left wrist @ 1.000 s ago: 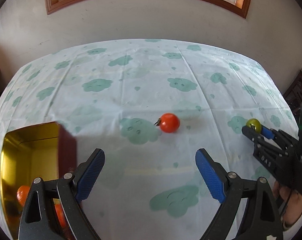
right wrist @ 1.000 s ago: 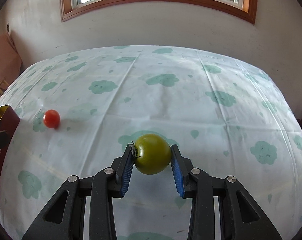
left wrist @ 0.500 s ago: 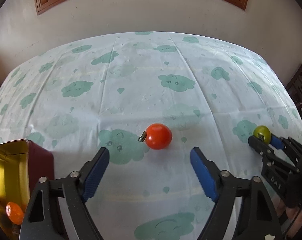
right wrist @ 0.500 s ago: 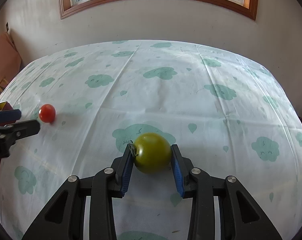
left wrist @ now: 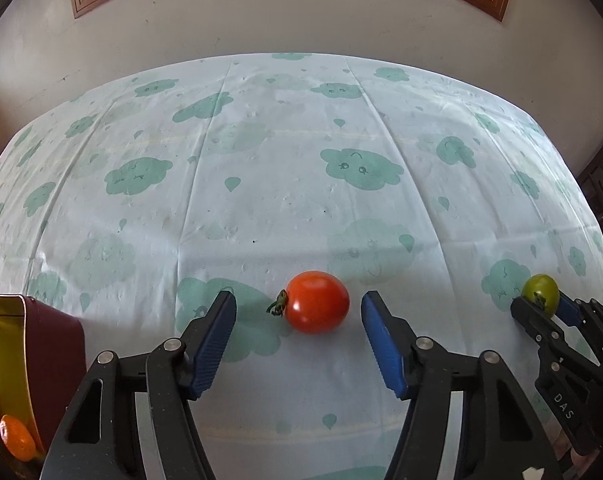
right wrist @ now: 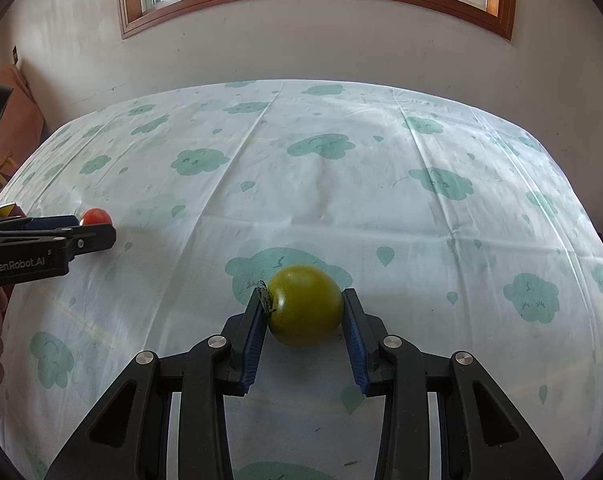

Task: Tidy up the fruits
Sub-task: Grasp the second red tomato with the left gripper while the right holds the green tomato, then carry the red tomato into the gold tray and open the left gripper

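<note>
left gripper (left wrist: 297, 308) fingers just closing, straddling red tomato (left wrist: 316, 302) on worktop (left wrist: 261, 184), not yet touching, to lift toward tin (left wrist: 29, 340) near left. right gripper (right wrist: 304, 300) clenched on green tomato (right wrist: 304, 305), keeping it from rolling.

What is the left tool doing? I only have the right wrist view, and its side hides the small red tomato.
Observer: The left tool straddles the round red tomato. Its jaws have just been closing, but both blue pads are still clear of it.
Operator: Stem direction?
Observer: Its green stem points at the picture-left pad.
Operator: Anything already sorted?
Observer: The dark red box with gold lining holds a small orange fruit.
</note>
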A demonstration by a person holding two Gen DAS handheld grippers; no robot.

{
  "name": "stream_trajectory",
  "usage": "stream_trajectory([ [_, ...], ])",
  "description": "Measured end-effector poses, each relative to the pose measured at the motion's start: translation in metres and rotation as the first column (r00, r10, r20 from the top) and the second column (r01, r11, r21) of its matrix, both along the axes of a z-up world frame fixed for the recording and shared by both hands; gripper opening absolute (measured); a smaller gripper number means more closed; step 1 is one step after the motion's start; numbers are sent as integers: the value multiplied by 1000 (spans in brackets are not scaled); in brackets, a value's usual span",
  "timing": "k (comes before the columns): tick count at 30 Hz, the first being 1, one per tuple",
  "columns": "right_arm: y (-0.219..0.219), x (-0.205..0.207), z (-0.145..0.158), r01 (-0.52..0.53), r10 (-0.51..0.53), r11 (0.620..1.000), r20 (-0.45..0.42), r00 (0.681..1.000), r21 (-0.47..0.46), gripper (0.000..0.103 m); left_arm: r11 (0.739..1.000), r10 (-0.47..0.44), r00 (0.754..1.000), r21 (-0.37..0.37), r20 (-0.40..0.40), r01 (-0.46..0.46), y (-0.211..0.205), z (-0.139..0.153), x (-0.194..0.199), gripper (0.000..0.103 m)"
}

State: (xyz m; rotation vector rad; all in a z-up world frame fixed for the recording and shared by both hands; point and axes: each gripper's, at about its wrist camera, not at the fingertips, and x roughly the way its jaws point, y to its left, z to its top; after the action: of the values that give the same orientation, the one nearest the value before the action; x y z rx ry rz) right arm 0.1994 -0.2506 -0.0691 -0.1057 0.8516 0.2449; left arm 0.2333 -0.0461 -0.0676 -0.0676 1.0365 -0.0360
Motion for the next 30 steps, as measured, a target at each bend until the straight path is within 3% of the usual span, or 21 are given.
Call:
stream_trajectory([
  [7,0,0,0,0,0,1000,0,1000,-1,39,1000,-7,1000,15,4,7,0,-3,4,46],
  [9,0,0,0,0,0,1000,0,1000,0,39,1000,-16,1000,10,7,16,0,-2,3,34],
  [30,0,0,-1,0,0,1000,1,1000,-5,39,999,13,1000,49,-1,-13,9,8,-48,31],
])
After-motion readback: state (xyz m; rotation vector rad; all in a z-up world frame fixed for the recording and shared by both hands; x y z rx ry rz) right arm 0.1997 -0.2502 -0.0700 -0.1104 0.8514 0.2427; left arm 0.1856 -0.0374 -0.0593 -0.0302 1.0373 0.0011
